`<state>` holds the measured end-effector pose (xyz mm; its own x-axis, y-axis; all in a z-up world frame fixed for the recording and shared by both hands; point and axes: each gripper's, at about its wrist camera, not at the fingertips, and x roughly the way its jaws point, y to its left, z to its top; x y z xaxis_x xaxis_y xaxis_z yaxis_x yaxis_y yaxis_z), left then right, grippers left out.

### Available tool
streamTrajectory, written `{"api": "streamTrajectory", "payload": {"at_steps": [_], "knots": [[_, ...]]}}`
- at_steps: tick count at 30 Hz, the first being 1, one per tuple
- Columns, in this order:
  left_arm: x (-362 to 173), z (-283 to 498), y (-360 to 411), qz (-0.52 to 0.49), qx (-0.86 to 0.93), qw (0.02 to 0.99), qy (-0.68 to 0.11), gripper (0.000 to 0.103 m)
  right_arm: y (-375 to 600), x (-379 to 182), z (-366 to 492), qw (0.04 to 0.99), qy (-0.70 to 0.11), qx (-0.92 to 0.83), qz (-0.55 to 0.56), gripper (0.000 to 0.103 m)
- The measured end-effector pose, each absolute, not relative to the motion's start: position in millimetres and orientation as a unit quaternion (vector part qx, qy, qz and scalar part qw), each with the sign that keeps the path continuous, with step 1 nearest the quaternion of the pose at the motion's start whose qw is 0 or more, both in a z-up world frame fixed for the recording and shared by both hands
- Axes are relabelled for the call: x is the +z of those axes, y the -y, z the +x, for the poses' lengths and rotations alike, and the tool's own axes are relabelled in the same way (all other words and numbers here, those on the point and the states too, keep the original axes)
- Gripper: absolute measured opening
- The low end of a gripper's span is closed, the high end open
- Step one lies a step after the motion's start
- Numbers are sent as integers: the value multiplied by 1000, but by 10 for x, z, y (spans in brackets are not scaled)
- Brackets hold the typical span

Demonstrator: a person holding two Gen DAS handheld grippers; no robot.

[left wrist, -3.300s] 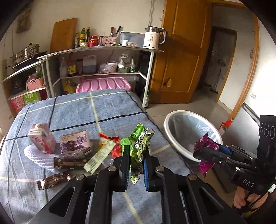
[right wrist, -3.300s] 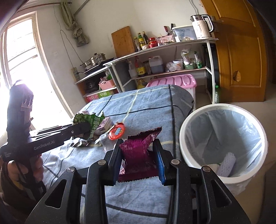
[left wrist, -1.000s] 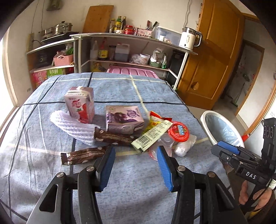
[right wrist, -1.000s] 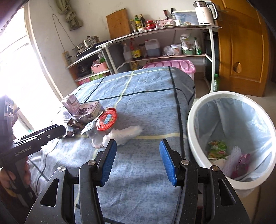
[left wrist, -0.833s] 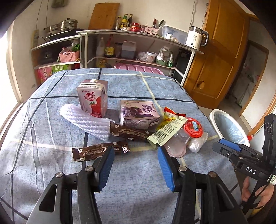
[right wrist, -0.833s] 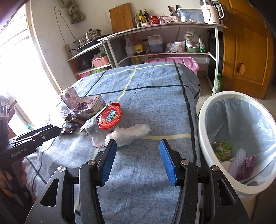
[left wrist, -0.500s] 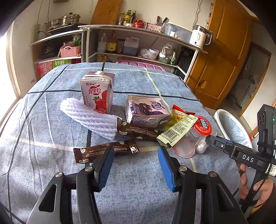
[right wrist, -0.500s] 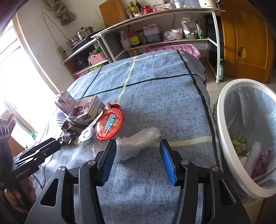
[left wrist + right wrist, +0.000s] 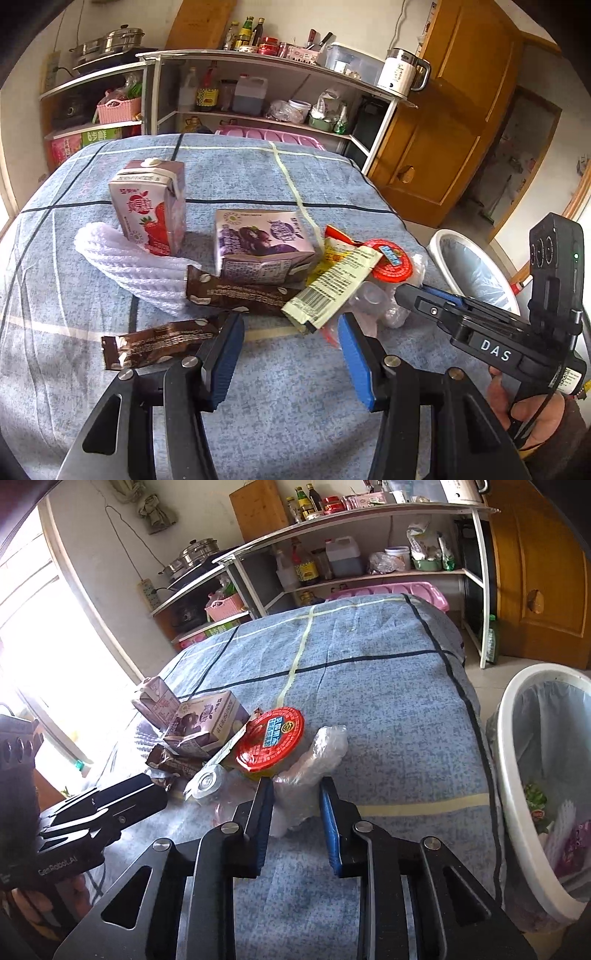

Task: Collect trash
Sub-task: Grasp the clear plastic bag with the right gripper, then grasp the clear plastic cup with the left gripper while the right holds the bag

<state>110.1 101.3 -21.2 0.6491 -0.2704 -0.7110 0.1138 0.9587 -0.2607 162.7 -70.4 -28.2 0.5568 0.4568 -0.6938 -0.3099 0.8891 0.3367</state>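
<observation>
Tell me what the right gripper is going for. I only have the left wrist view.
Observer: The right gripper has its fingers on either side of the crumpled clear plastic bag. I cannot tell whether they are pinching it.
Operator: Is anything in the bin?
Observer: Yes. The bin holds a green wrapper, a white foam net and a purple wrapper.

Trash bin stands right of the littered table.
</observation>
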Motion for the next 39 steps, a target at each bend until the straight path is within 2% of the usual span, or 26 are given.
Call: {"api": "streamTrajectory", "payload": {"at_steps": [12, 28, 34, 39], "knots": [[-318, 1267, -567, -80, -147, 892, -420, 53, 882, -243, 1575, 885, -408, 203, 93, 25], [-364, 1444, -462, -79, -104, 896, -425, 53, 996, -284, 1542, 881, -411, 207, 110, 25], [-405, 1411, -549, -98, -98, 891, -432, 32, 1021, -297, 1540, 880, -411, 206, 118, 25], [-399, 1348, -608, -108, -97, 891, -431, 32, 1034, -299, 1528, 879, -412, 205, 122, 25]]}}
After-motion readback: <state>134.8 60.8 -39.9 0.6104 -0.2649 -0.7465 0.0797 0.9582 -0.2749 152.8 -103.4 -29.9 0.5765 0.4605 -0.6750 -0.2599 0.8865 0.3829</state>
